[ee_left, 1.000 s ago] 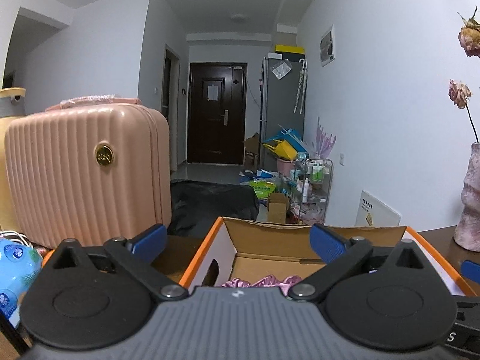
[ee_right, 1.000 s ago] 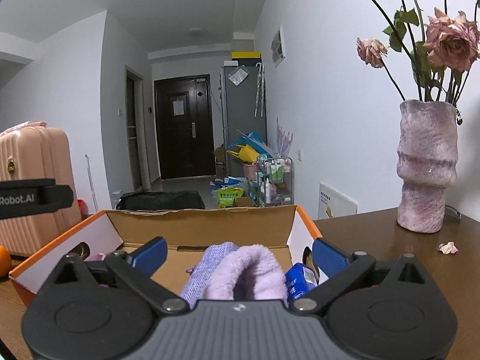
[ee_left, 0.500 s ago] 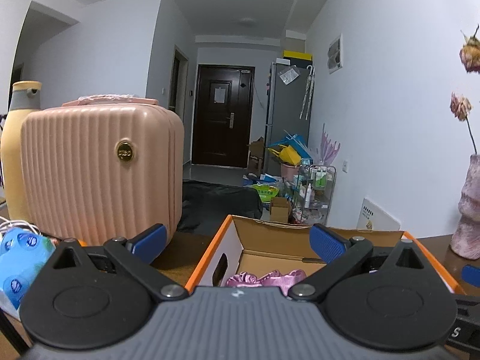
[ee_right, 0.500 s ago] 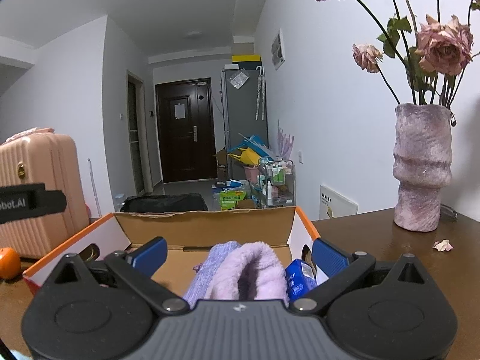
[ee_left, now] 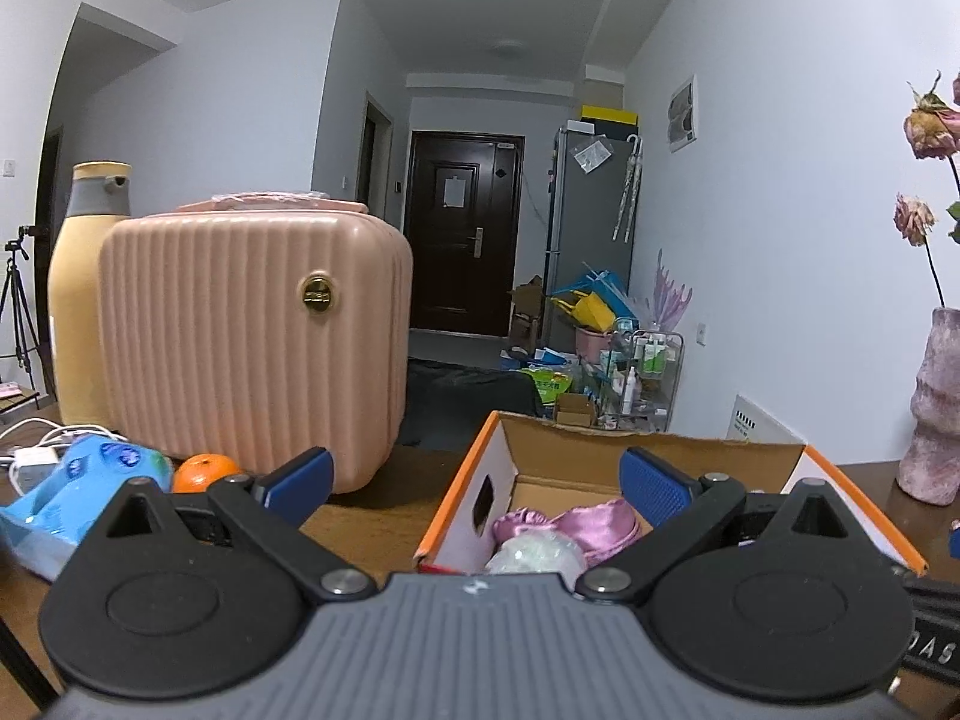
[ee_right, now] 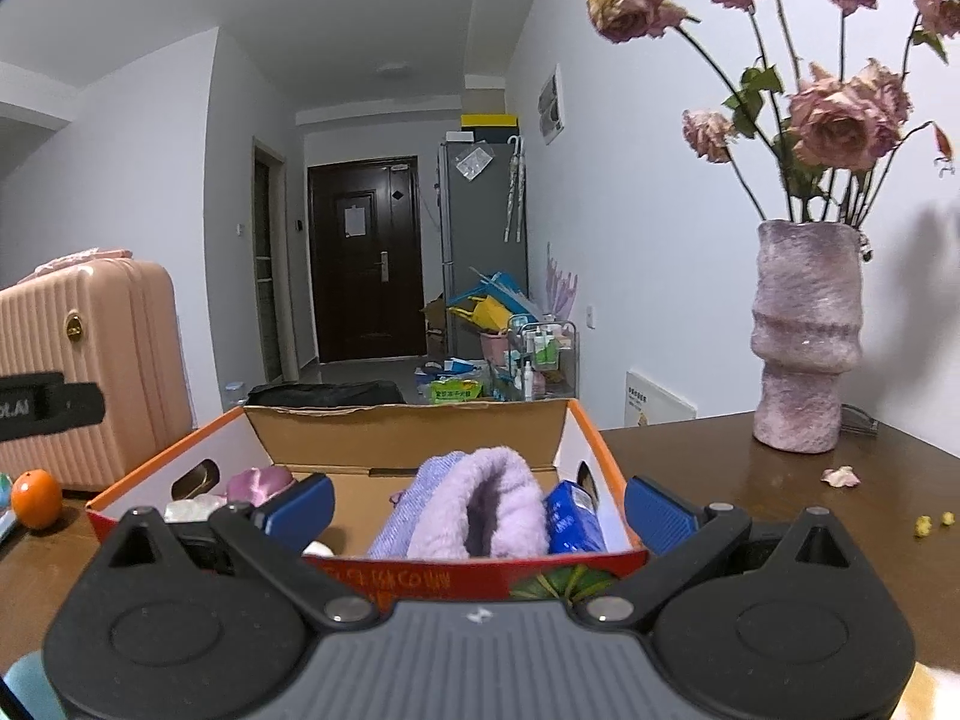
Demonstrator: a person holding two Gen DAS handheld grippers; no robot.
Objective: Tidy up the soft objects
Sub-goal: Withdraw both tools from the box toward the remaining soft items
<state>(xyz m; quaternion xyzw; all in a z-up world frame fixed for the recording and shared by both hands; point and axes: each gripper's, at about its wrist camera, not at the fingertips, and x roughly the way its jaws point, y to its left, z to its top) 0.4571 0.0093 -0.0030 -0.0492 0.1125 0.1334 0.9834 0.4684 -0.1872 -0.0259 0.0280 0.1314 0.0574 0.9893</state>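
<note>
Two grippers hang over the brown table [ee_right: 720, 456], both with jaws spread wide and nothing between them — the left gripper [ee_left: 474, 483] near the box's left end, the right gripper [ee_right: 477, 501] at its front. The orange-rimmed cardboard box [ee_right: 408, 426] holds a lilac fluffy towel [ee_right: 486, 504], a blue packet [ee_right: 570, 516] and pink satin cloth [ee_left: 576, 522]. Beside it stand a pink suitcase [ee_left: 240, 336] and an orange [ee_left: 204, 471]; a vase [ee_right: 804, 336] stands well apart.

A lived-in home: hallway with dark entry door [ee_right: 362, 258], fridge [ee_right: 485, 240], pink suitcase [ee_left: 252, 342], rose vase [ee_right: 804, 336].
</note>
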